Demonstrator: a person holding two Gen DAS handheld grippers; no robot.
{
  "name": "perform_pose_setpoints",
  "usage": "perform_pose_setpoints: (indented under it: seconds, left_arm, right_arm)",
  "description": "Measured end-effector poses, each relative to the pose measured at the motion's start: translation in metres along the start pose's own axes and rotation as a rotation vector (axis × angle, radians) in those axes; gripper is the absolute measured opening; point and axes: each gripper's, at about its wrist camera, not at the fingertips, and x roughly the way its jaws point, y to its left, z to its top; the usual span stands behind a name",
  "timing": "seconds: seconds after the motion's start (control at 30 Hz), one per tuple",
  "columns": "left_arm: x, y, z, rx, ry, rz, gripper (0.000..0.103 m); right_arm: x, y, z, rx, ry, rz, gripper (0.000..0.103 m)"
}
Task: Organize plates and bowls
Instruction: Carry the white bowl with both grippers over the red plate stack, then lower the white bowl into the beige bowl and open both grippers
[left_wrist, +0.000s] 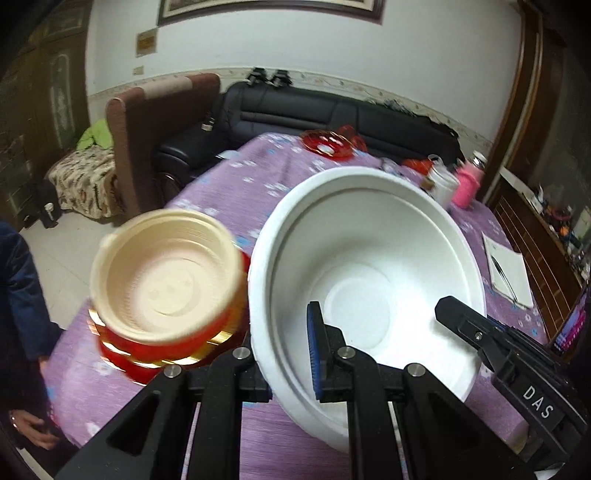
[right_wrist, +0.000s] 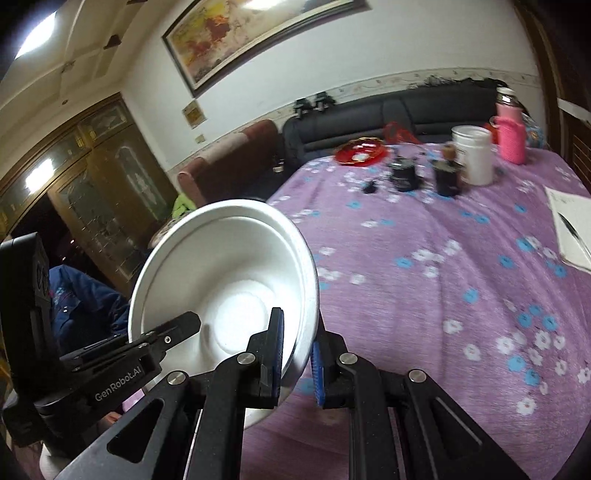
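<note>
The left gripper (left_wrist: 291, 354) is pinching the left rim of the 1 white bowl (left_wrist: 369, 266), jaws almost closed on its thin wall, and the right gripper (right_wrist: 297, 356) is clamping the bowl's right rim the same way, so the bowl is hanging tilted over the near edge of the purple flowered tablecloth (right_wrist: 424, 280). Left of it, 1 cream bowl (left_wrist: 166, 280) is sitting in a red-and-gold stack (left_wrist: 147, 350); far across the table, 1 red plate (right_wrist: 360, 151) is lying near 1 white cup (right_wrist: 474, 155) and 1 pink bottle (right_wrist: 511, 136).
</note>
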Motion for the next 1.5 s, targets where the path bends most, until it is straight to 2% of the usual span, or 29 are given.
perform_pose_setpoints:
  seconds: [0.27, 0.5, 0.93, 1.5]
  left_arm:
    - [-0.015, 0.065, 0.017, -0.056, -0.054, 0.109, 0.012]
    - [-0.007, 0.102, 0.023, -0.077, -0.056, 0.177, 0.013]
    - [0.024, 0.111, 0.030, -0.042, -0.056, 0.260, 0.015]
    - [0.042, 0.116, 0.033, -0.033, -0.044, 0.279, 0.015]
  right_arm:
    - [0.036, 0.076, 0.013, -0.110, 0.016, 0.036, 0.015]
    - [0.076, 0.104, 0.018, -0.146, 0.068, 0.027, 0.016]
    - [0.119, 0.111, 0.021, -0.151, 0.118, -0.008, 0.016]
    - [0.135, 0.115, 0.027, -0.154, 0.133, -0.034, 0.016]
